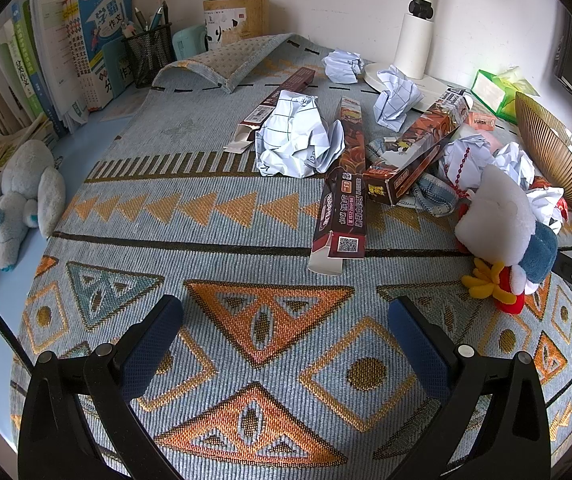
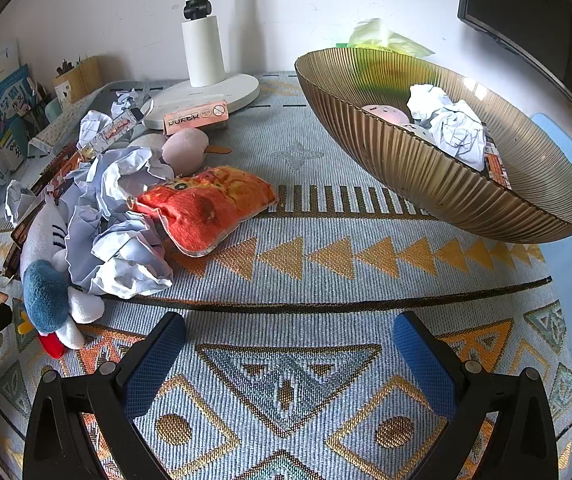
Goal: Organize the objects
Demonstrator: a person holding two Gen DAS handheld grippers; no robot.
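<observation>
Clutter lies on a patterned mat (image 1: 222,216). Long dark cardboard boxes (image 1: 343,184) and crumpled paper balls (image 1: 297,140) sit ahead of my left gripper (image 1: 286,328), which is open and empty above the mat. A white and blue plush bird (image 1: 505,224) lies to its right. My right gripper (image 2: 289,344) is open and empty too. Ahead of it to the left are the plush bird (image 2: 50,276), crumpled paper (image 2: 122,216) and an orange plush cushion (image 2: 206,204). A ribbed amber bowl (image 2: 445,184) at the right holds paper balls (image 2: 453,128) and pale balls (image 2: 381,114).
A white lamp base (image 2: 206,96) stands at the back with a pink card box (image 2: 196,118) against it. Books (image 1: 86,48), a mesh pen pot (image 1: 150,52) and a grey plush elephant (image 1: 18,200) line the left side. A green tissue box (image 1: 493,92) is behind the bowl. A monitor (image 2: 533,8) is far right.
</observation>
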